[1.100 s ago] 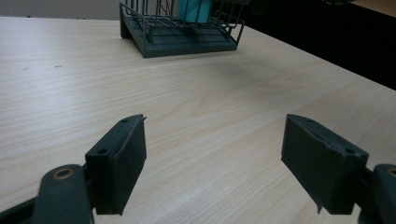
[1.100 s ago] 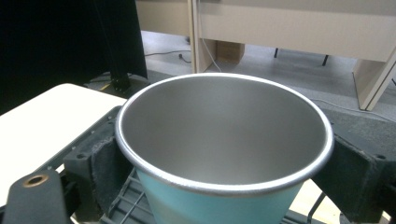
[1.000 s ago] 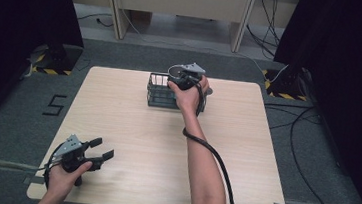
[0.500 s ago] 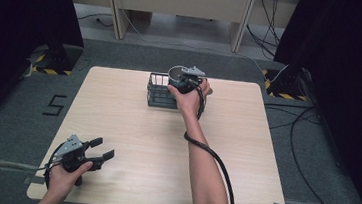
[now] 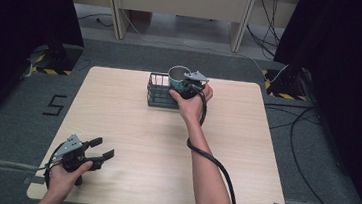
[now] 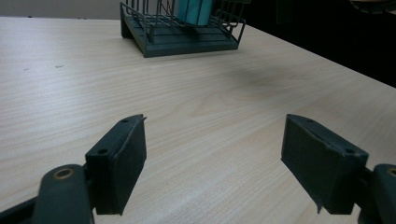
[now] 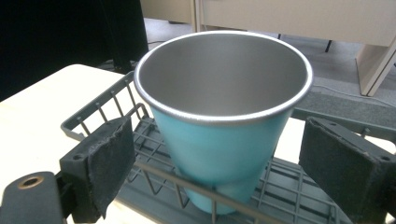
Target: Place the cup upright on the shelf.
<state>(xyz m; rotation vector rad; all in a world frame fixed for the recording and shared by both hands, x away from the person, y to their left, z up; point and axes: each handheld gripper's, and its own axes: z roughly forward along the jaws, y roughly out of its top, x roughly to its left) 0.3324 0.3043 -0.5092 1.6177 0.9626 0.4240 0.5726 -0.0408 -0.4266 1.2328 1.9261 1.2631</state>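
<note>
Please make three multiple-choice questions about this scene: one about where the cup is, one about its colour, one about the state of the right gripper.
1. Where does the cup stand?
A. on the floor
B. in the wire basket
C. beside the left gripper

2. What colour is the outside of the cup?
A. red
B. yellow
C. light blue

3. How do the jaws of the right gripper stand?
A. apart, off the cup's sides
B. pressed on the cup
C. shut together on nothing

Answers: 1 B, basket wires surround its base. 2 C, the wall is light blue under a metal rim. 3 A, gaps show between both pads and the cup.
</note>
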